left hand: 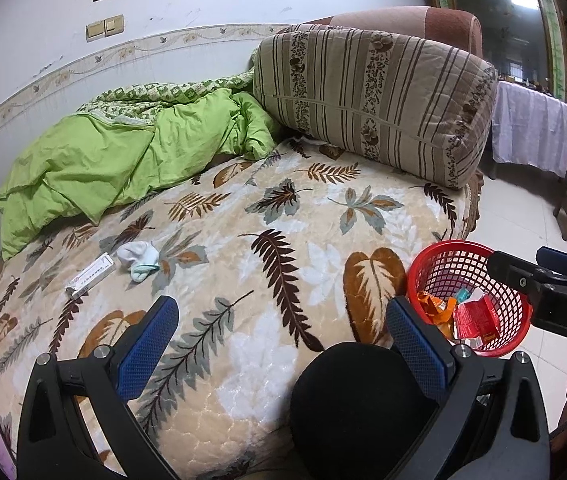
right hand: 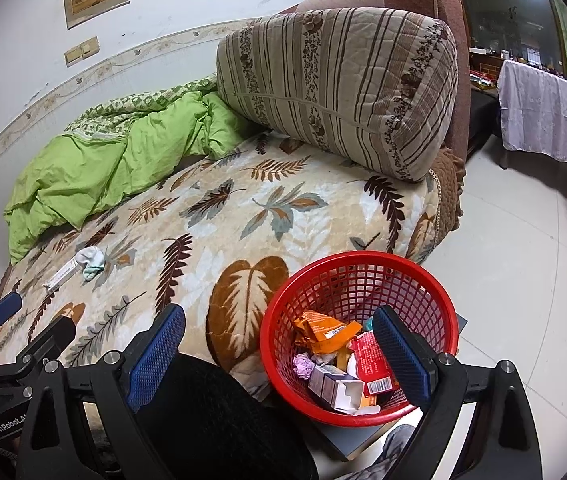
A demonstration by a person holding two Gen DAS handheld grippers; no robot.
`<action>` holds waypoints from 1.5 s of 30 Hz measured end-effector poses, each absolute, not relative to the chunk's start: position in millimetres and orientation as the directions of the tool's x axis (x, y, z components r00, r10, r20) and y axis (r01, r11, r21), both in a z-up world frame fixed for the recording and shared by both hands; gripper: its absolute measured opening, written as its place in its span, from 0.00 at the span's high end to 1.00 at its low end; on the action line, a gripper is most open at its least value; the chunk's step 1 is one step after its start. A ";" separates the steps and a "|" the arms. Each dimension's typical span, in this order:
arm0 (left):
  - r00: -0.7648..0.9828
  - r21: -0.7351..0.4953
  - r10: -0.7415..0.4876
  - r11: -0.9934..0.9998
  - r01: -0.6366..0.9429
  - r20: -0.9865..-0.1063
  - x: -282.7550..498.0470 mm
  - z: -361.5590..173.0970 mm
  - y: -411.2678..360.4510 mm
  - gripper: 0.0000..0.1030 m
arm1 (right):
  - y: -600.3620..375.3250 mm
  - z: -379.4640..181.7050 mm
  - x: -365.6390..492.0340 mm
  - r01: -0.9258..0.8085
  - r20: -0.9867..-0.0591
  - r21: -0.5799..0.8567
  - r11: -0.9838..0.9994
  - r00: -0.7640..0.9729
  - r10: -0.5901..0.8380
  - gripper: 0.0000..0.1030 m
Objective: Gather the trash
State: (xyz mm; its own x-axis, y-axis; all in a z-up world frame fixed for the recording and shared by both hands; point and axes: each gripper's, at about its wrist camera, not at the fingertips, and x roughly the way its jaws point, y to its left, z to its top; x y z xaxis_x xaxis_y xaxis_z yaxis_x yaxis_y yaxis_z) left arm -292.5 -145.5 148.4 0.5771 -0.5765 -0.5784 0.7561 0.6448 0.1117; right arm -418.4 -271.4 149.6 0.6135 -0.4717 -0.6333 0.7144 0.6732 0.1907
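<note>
Left gripper [left hand: 279, 334] and right gripper [right hand: 279, 344]: both jaws spread, empty. Remaining trash, a white rectangular cardboard box [left hand: 90, 275], lies on the leaf-patterned plush blanket [left hand: 243, 280], far left. Red plastic mesh basket [right hand: 363, 280] holds wrappers already. Risk: the white-and-mint sock [left hand: 139, 260] just beside the box could be snagged instead. Crumpled green quilt [left hand: 123, 152] lies clear.

right claw [left hand: 555, 276] body: "DAS" | left claw [right hand: 23, 320] body: "GenRobot.A"

Black tongs [left hand: 281, 330] — blue gridded pads [left hand: 145, 346], silver screws, perhaps steel.
</note>
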 end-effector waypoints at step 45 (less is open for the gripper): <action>0.594 0.088 -0.562 0.680 0.728 -0.576 -279.2 145.3 -130.8 0.00 | -264.0 141.4 -386.9 0.650 -0.663 0.141 0.747 0.622 -0.417 0.07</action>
State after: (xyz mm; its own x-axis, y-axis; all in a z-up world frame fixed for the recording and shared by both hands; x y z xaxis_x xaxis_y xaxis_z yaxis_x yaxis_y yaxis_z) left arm -279.2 -130.8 145.3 0.5940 -0.5616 -0.5761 0.7279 0.6801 0.0876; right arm -386.9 -264.0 141.4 0.6221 -0.4170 -0.6626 0.6503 0.7465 0.1407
